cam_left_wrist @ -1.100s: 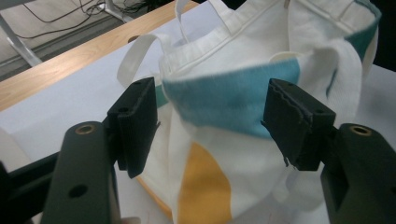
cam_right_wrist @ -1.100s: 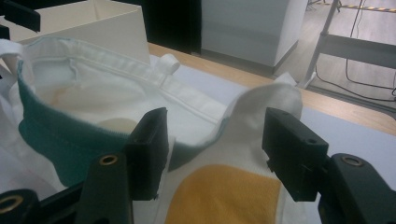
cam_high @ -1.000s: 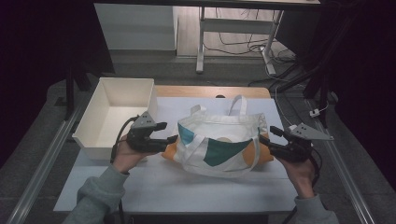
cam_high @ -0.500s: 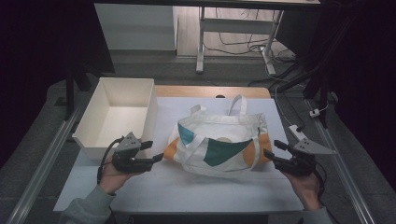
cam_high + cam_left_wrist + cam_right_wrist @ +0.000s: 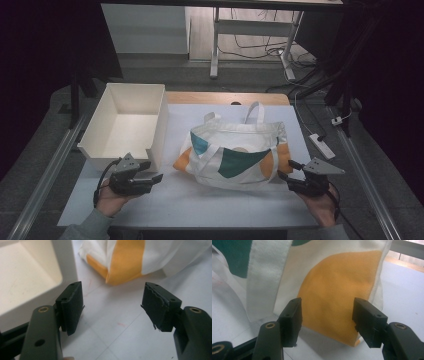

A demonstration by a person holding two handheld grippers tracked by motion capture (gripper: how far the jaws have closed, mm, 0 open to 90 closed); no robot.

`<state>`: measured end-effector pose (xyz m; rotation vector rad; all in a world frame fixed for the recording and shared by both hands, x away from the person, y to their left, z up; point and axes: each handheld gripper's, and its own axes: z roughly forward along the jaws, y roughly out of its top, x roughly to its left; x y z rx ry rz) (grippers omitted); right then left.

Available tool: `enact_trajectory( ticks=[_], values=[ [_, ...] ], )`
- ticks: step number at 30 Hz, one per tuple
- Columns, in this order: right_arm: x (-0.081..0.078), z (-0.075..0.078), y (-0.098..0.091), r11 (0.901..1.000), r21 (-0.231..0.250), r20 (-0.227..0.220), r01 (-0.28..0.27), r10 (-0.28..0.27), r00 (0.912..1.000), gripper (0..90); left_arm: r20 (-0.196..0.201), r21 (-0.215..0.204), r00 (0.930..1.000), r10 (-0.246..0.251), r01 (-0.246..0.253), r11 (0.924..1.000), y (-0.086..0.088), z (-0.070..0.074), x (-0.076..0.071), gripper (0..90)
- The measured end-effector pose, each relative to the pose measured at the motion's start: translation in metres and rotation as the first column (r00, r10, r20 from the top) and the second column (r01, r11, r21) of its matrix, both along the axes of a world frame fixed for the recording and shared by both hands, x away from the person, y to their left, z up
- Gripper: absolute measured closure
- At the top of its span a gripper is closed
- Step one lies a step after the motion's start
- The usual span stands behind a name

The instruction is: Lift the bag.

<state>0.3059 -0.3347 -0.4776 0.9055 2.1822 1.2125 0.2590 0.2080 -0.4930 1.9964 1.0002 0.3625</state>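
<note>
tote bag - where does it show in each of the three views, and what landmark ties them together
High view: the tote bag lies flat at the table's centre, right of the white box.
Left gripper view: its orange corner sits at the top, beyond the open jaws.
Right gripper view: its orange patch lies just ahead of the open jaws.
Shared landmark: the bag's orange patches.

Your high view looks forward and down from above your side of the desk, taking in the whole top. Your left gripper view sits low and close, facing the box corner at upper left and the bag's orange edge. Your right gripper view is nearer still to the bag's orange patch. All three share that bag.
</note>
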Motion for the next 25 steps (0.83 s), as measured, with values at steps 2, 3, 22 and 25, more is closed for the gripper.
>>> enact_trajectory(
  ticks=[2,3,22,25],
  values=[
    [-0.0005,-0.0016,-0.001,1.0,0.0,-0.002,0.0,0.0,1.0,41.3,-0.004,0.004,0.9999,0.011,-0.011,0.9999,0.002,-0.0022,-0.0004,32.9],
    [-0.0012,-0.0022,-0.0015,1.0,0.002,-0.005,0.002,-0.002,1.0,41.3,-0.005,0.002,0.9999,0.012,-0.012,0.9999,0.0028,-0.003,-0.0005,32.9],
    [-0.0087,-0.006,-0.0032,0.9998,-0.021,0.009,-0.005,0.005,0.9999,41.1,-0.01,-0.004,0.9998,0.019,-0.019,0.9998,0.0054,-0.0056,0.0012,32.5],
    [-0.0088,-0.006,-0.0028,0.9996,-0.026,0.014,-0.007,0.007,0.9999,41.1,-0.011,-0.005,0.9998,0.017,-0.018,0.9998,0.0052,-0.0055,0.0012,32.5]
  ],
)
